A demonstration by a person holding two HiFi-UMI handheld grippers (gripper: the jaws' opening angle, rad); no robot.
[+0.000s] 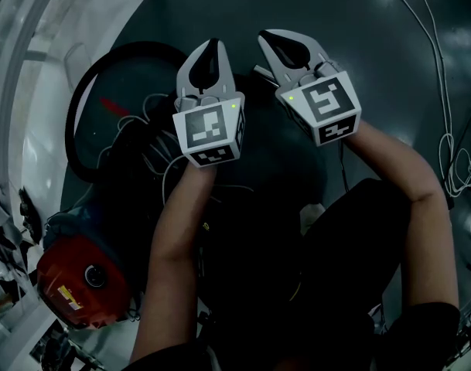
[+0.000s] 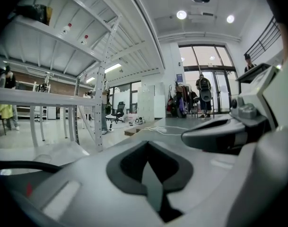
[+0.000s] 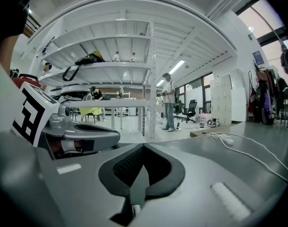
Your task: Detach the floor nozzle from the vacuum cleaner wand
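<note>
In the head view the left gripper [image 1: 213, 46] and the right gripper [image 1: 264, 39] are held side by side in the upper centre of the frame, close but apart. The left forearm [image 1: 173, 238] and the right forearm [image 1: 417, 192] rise to them from the bottom edge. Each gripper's own view shows its fingers pressed together with nothing between them; only the dark padded hollow behind the tips is open. Both hang in the air. The red vacuum [image 1: 76, 280] lies at the lower left of the head view on the dark floor [image 1: 390, 45], and its black hose [image 1: 73, 126] loops up the left side. What lies under the grippers is too dark to read, so I cannot tell where the nozzle or the wand is. A white cable [image 1: 449, 149] hangs along the right edge. In the left gripper view the right gripper [image 2: 219, 136] shows at centre right. A white rack [image 2: 103, 103] stands at left, a stretch of hose [image 2: 21, 166] crosses the lower left, and people [image 2: 203, 91] stand by glass doors [image 2: 214, 70] at upper right. In the right gripper view the left gripper [image 3: 80, 137] fills the left, its marker cube [image 3: 32, 111] facing the camera. Behind it stands the rack [image 3: 148, 79] with a person [image 3: 168, 103] beside it, and a white cable [image 3: 248, 148] lies on the floor at right.
</note>
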